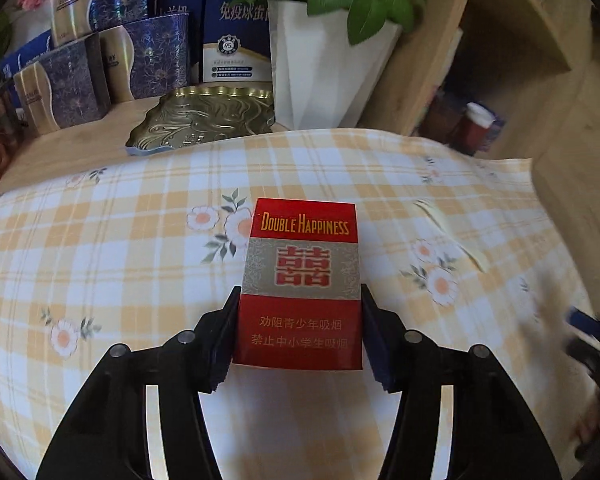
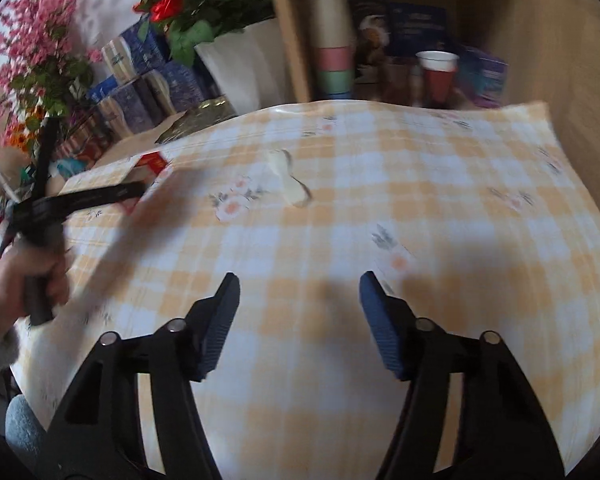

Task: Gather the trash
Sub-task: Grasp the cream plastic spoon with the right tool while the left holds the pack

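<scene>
The left gripper (image 1: 300, 328) held a red Double Happiness cigarette pack (image 1: 300, 280) between its two pads, each pad pressed flat against a long side of the pack's lower half. The pack lay face up on the checked floral tablecloth (image 1: 120, 248) that covered the desk, around the middle of the cloth. In the right wrist view the same pack (image 2: 154, 162) showed small near the cloth's left edge, with the person's hand (image 2: 24, 280) wrapped around the black handle of that tool.

The right gripper (image 2: 300, 320) hung over a bare stretch of the cloth with its pads spread apart and nothing between them. Further across the cloth lay a pale, crumpled wrapper (image 2: 288, 178), apart from both tools and toward the far side.

Beyond the far edge of the cloth, on bare wood, sat a gold embossed tin (image 1: 208, 118), just beside a white faceted vase (image 1: 324, 68) with red flowers and green leaves. Blue patterned boxes (image 1: 148, 56) stood along the desk's far left corner. In the shelf recess at the far right stood a stack of paper cups (image 2: 332, 40) and a red plastic cup (image 2: 438, 76).
</scene>
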Tool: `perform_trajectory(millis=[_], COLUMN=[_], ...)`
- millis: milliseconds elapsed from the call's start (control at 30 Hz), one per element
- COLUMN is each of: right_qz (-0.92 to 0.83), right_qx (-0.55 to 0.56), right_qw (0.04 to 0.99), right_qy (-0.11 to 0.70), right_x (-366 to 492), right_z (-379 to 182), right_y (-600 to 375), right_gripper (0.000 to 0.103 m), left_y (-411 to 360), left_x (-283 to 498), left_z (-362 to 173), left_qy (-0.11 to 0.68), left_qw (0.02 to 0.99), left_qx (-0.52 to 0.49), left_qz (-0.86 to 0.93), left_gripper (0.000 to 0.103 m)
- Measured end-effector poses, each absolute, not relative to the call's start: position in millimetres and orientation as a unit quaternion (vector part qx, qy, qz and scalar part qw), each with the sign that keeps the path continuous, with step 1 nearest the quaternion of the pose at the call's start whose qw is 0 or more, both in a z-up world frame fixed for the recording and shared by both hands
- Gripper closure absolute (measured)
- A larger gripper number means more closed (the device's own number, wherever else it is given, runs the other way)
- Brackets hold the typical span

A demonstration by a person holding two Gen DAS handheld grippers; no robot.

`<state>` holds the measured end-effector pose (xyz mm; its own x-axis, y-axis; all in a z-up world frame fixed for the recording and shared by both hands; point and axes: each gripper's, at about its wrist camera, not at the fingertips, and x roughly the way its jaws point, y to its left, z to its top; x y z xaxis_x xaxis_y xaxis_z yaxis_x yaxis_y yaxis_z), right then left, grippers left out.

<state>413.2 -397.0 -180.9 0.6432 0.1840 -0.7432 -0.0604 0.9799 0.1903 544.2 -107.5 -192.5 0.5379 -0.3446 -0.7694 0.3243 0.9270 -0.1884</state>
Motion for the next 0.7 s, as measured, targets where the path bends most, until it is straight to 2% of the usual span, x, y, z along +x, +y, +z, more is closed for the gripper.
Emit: perform_trajectory(millis=[100, 367, 533, 667, 700], right_qz=[0.073, 0.034, 0.008, -0.004, -0.003], right_qx=[0.053, 0.007, 0.042, 0.022, 0.017], right_qw=[0.897, 0.885, 0.871, 0.873, 0.876], right_qy=[0.433, 0.465, 0.489, 0.488, 0.482], right_x=[459, 566, 600, 607, 605], right_z=[-185, -204, -217, -222, -223], right_y=[-380, -341, -344, -333, -330], right_gripper=[0.05, 0.058, 0.06, 0.06, 0.065], left_y=[-90, -26, -3, 8, 9], left_x=[513, 438, 412, 402, 400], left_z=[-180, -155, -155, -157, -158], left_qy=[0.43, 0.382, 0.373, 0.371, 0.37], left_qw=[0.878, 0.898, 0.897, 0.896, 0.896], left_qx=[-0.024, -0.084, -0.115, -0.129, -0.128], left_qz=[-0.209, -0.201, -0.207, -0.208, -0.208], left_gripper=[0.049, 0.049, 0.049, 0.049, 0.049])
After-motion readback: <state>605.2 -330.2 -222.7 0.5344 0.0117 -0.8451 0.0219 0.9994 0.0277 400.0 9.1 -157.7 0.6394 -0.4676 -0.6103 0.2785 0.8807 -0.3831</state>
